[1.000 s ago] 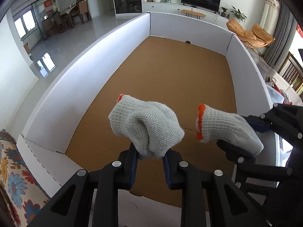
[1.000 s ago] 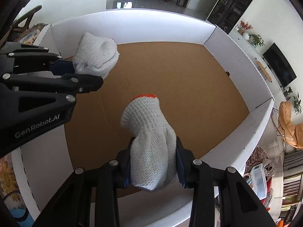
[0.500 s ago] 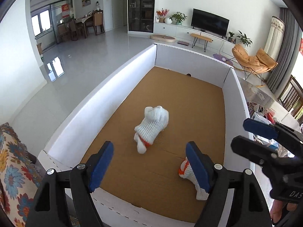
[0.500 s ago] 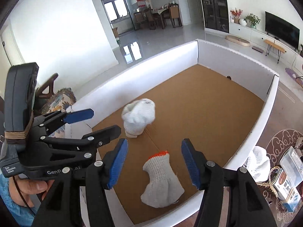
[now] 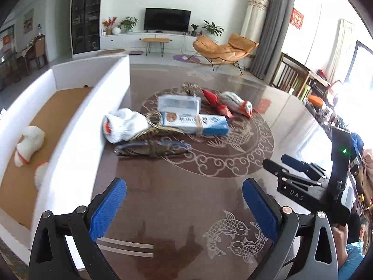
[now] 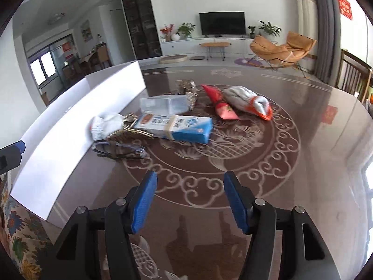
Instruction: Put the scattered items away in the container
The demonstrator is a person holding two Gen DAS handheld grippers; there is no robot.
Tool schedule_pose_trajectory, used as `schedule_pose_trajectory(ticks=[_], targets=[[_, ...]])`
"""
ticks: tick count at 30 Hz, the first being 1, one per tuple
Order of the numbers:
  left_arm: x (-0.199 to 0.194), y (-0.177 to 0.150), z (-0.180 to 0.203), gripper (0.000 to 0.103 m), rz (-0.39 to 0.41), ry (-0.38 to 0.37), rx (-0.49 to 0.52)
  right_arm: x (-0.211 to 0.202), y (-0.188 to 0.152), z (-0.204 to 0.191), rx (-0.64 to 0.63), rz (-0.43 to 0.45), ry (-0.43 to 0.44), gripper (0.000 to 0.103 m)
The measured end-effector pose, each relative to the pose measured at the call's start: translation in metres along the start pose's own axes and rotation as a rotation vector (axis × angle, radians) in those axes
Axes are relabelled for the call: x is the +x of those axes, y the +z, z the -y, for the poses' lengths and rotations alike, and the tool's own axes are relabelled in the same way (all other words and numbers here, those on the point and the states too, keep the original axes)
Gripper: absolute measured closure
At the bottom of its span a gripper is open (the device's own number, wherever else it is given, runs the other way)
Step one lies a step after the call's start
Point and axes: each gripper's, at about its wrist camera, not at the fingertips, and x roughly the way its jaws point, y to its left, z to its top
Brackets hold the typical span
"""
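While both grippers are hovering over the patterned brown desk (image 5: 186, 186), the white-walled cardboard container (image 5: 77, 121) is running along the left of the left wrist view, its long axis stretching from lower left toward the upper middle. Two knitted gloves are lying inside on its brown floor: one glove (image 5: 29, 144) at middle left, its orange cuff pointing down-left, and a second glove (image 5: 40, 175) just below it, half hidden by the wall. Half a second ago both views were looking down into the container; now they are facing the scattered pile on the desk.

Near frame centre, a blue-and-white box (image 6: 177, 127) is lying with its long axis running left to right, slightly down to the right. A white glove (image 6: 105, 126) is sitting just beside the container wall, and eyeglasses (image 6: 119, 150) are lying below it. A grey glove (image 6: 247, 102) is pointing its orange cuff to the lower right.

The left gripper (image 5: 184, 207) is opening its jaws with nothing between them. The right gripper (image 6: 190, 201) is holding its jaws spread and empty, having released its glove.
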Motion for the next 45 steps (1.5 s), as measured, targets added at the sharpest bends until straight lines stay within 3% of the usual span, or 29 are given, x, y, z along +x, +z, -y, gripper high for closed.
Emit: schedule_pose_trajectory(ticks=[3,9,19,25,45], targets=[[0.041,-0.014,0.037,0.001,-0.06,0.02,0.072,-0.011,-0.024,0.052,0.073,-0.03,-0.087,0.042],[0.071,-0.025,0.056,0.001,-0.094,0.051,0.094,-0.019,-0.043,0.087,0.133,-0.066,-0.134,0.042],[0.096,-0.03,0.064,0.001,-0.154,0.06,0.086,-0.01,-0.039,0.077,0.101,-0.085,-0.164,0.042],[0.097,-0.032,0.066,0.001,-0.134,0.08,0.098,-0.009,-0.041,0.068,0.069,-0.099,-0.174,0.034],[0.1,-0.032,0.068,0.0,-0.123,0.082,0.109,-0.009,-0.041,0.067,0.069,-0.1,-0.173,0.033]])
